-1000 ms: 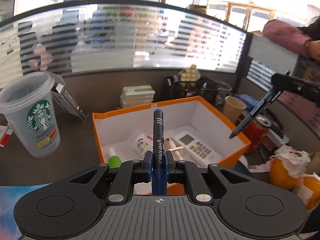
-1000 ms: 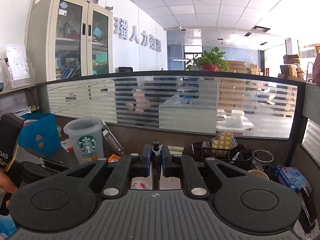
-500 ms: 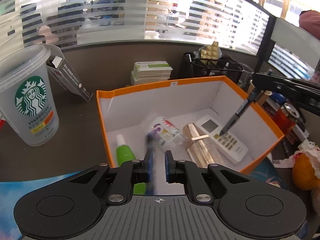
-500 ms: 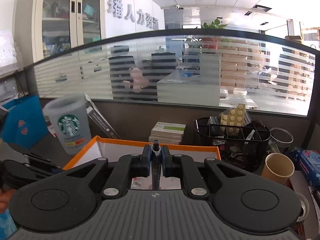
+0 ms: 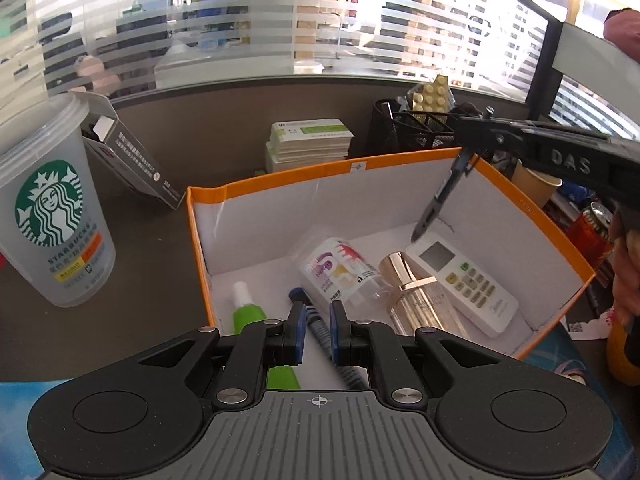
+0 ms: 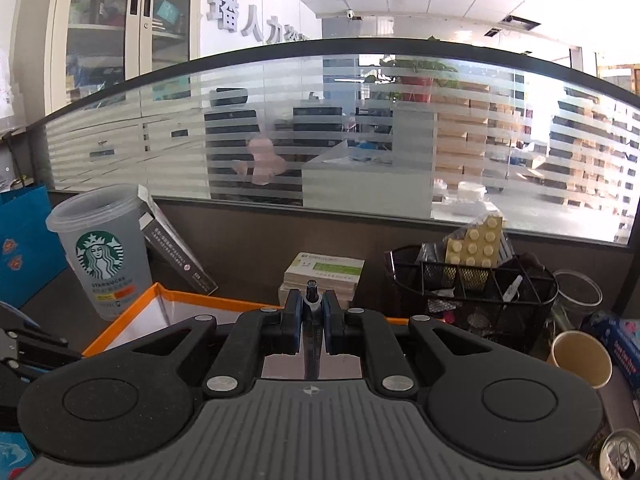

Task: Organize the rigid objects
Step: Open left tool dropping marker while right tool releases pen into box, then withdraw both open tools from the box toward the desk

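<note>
An orange box (image 5: 320, 174) with white walls holds a green spray bottle (image 5: 248, 314), a clear printed cup (image 5: 336, 268), a gold bottle (image 5: 412, 292) and a white remote (image 5: 464, 280). A blue pen (image 5: 316, 322) lies slanted on the box floor under my left gripper (image 5: 317, 328). Its jaws stand only a pen's width apart and clamp nothing. My right gripper (image 5: 466, 148) reaches in from the right, shut on a dark pen (image 5: 440, 200) whose tip hangs just above the remote. In the right wrist view that pen (image 6: 311, 308) stands between the pads of the right gripper (image 6: 311, 320).
A Starbucks cup (image 5: 52, 216) and a leaning dark carton (image 5: 132, 164) stand left of the box. Behind it are a card stack (image 5: 308, 144) and a black mesh organizer (image 6: 468, 284). A paper cup (image 6: 580, 356), a red can (image 5: 592, 228) and a hand (image 5: 628, 272) are on the right.
The blue pen left my left gripper's jaws and dropped into the box. Both grippers came lower and nearer to the box. The right pen now hangs inside it, over the remote.
</note>
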A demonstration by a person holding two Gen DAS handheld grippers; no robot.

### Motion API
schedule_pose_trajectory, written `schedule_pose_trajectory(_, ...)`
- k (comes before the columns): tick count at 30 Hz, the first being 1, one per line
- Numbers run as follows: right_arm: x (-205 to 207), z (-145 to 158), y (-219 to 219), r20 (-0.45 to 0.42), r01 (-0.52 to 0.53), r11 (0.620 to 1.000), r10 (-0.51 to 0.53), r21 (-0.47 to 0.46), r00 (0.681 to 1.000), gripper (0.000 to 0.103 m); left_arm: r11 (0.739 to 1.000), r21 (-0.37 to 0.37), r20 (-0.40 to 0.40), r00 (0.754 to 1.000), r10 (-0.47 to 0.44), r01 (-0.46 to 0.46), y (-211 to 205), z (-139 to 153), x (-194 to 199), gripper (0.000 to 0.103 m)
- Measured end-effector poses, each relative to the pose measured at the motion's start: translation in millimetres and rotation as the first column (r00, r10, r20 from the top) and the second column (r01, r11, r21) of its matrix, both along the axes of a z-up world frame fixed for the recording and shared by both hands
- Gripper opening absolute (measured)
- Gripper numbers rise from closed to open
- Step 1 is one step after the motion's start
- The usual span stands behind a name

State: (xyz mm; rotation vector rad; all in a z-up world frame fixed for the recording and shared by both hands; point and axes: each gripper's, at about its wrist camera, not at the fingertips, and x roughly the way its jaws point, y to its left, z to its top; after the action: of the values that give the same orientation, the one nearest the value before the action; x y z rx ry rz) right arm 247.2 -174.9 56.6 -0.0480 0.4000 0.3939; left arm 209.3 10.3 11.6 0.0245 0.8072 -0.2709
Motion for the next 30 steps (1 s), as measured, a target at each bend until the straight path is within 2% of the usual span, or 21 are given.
schedule_pose_trajectory(5, 12, -13, 9, -0.061, -0.001, 0.998, -0.003, -0.069, 0.998, 0.010, 1.000, 0.025, 0.025, 1.000, 0.003, -0.003, -5, 0, -1, 0.010)
schedule_pose_trajectory(8, 5, -17, 7, -0.097, -0.016, 0.997, 0.008, -0.078, 0.995, 0.010, 0.999, 0.047, 0.044, 0.999, -0.005, 0.003, -8, 1, -5, 0.011)
schedule_pose_trajectory(13, -12, -36, 5, -0.143, -0.031, 0.986, 0.008, -0.162, 0.990, 0.011, 0.998, 0.070, 0.077, 0.997, -0.017, 0.011, -11, 3, -12, 0.011)
schedule_pose_trajectory(16, -20, -42, 1, -0.169, -0.034, 0.983, 0.002, -0.183, 0.986, 0.015, 0.996, 0.090, 0.104, 0.994, -0.014, 0.005, -12, 5, -18, 0.013)
schedule_pose_trajectory(17, -21, -43, 1, -0.175, -0.032, 0.980, -0.003, -0.195, 0.985, 0.016, 0.996, 0.091, 0.109, 0.994, -0.010, 0.000, -12, 5, -20, 0.016)
schedule_pose_trajectory(19, -23, -45, 1, -0.180, -0.030, 0.977, -0.009, -0.213, 0.984, 0.017, 0.997, 0.075, 0.109, 0.994, -0.009, 0.001, -10, 4, -25, 0.016)
schedule_pose_trajectory(30, -44, -38, 0, -0.167, -0.031, 0.981, -0.001, -0.189, 0.986, 0.017, 0.998, 0.056, 0.132, 0.991, -0.014, 0.007, -7, 8, -59, 0.016)
